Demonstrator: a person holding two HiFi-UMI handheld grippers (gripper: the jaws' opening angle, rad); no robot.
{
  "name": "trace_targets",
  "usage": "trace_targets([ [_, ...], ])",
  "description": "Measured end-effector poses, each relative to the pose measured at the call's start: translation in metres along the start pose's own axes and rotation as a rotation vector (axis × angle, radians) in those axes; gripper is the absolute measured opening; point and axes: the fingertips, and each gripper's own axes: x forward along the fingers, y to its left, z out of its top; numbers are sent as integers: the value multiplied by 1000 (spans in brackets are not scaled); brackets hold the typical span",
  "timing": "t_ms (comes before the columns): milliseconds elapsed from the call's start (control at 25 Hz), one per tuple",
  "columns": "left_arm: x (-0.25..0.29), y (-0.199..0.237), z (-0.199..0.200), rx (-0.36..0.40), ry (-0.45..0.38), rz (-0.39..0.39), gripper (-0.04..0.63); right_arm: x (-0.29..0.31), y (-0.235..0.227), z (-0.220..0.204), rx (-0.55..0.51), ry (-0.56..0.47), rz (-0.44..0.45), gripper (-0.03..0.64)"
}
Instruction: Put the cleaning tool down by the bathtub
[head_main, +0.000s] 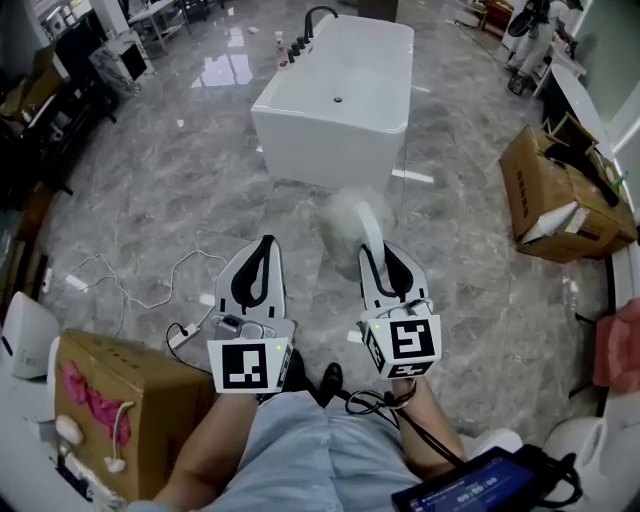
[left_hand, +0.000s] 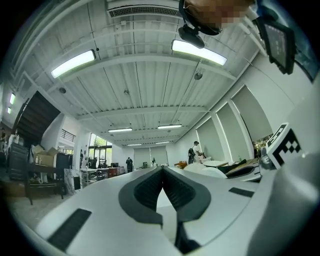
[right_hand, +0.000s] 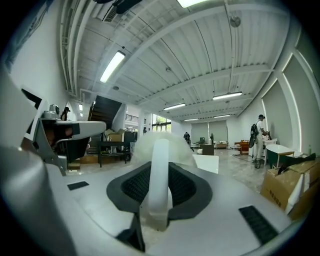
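A white free-standing bathtub (head_main: 340, 95) stands on the grey marble floor ahead of me. My right gripper (head_main: 386, 258) is shut on the cleaning tool (head_main: 366, 226), a white handle with a fluffy white head that points toward the tub's near end. In the right gripper view the cleaning tool's handle (right_hand: 160, 170) runs straight up between the dark pads of the right gripper (right_hand: 161, 172), with the fluffy head above. My left gripper (head_main: 263, 250) hovers beside it, left of the tool, with its jaws together and nothing in them. The left gripper (left_hand: 162, 172) tilts up toward the ceiling.
A black faucet (head_main: 312, 18) rises at the tub's far left. An open cardboard box (head_main: 560, 195) sits at the right and another box (head_main: 125, 405) at my lower left. White cables (head_main: 140, 290) trail over the floor. A person (head_main: 535, 30) stands far right.
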Motion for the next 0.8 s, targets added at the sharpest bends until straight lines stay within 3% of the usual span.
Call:
trace_targets([
  [360, 43, 19, -24, -36, 20, 44, 15, 49, -36, -12, -1, 32, -20, 104],
  [800, 145, 89, -62, -53, 55, 53, 15, 174, -45, -13, -1, 80, -4, 104],
])
